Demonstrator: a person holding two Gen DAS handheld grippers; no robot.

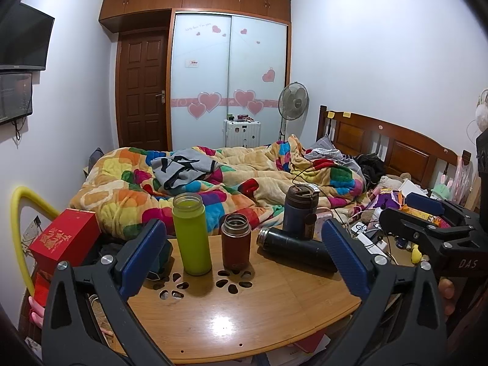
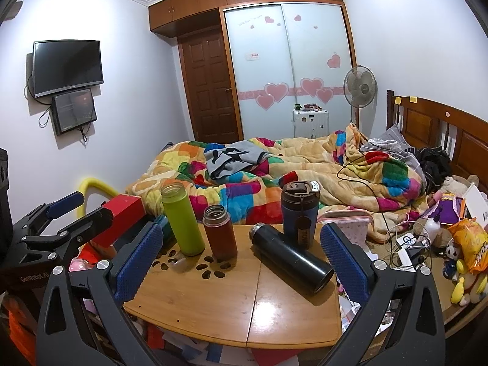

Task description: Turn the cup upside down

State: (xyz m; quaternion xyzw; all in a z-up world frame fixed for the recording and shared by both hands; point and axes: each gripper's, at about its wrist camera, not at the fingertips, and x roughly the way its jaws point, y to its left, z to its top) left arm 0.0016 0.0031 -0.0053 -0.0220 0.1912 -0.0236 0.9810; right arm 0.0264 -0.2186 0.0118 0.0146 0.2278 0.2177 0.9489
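- Cups: 4 on the wooden table (image 2: pixel 213 311): green (image 2: pixel 182 222), brown (image 2: pixel 220 233) and blue (image 2: pixel 299 213) upright, black (image 2: pixel 291 257) on its side.
- Left tool (image 1: pixel 241 256) and right tool (image 2: pixel 241 253) both spread, holding nothing, above the table.
- Bed (image 1: pixel 213 180) with patchwork quilt behind; wardrobe (image 1: pixel 228 79) beyond.

my gripper pads (image 1: pixel 143 256) blue, ribbed | flask (image 1: pixel 191 233) lime green | flask (image 1: pixel 235 242) rust brown | lying flask (image 1: pixel 297 248) black | tumbler (image 1: pixel 299 213) navy, brown lid | table (image 1: pixel 244 320) honey wood | box (image 1: pixel 65 238) red, gold lettering | quilt (image 1: pixel 213 183) multicolour patches
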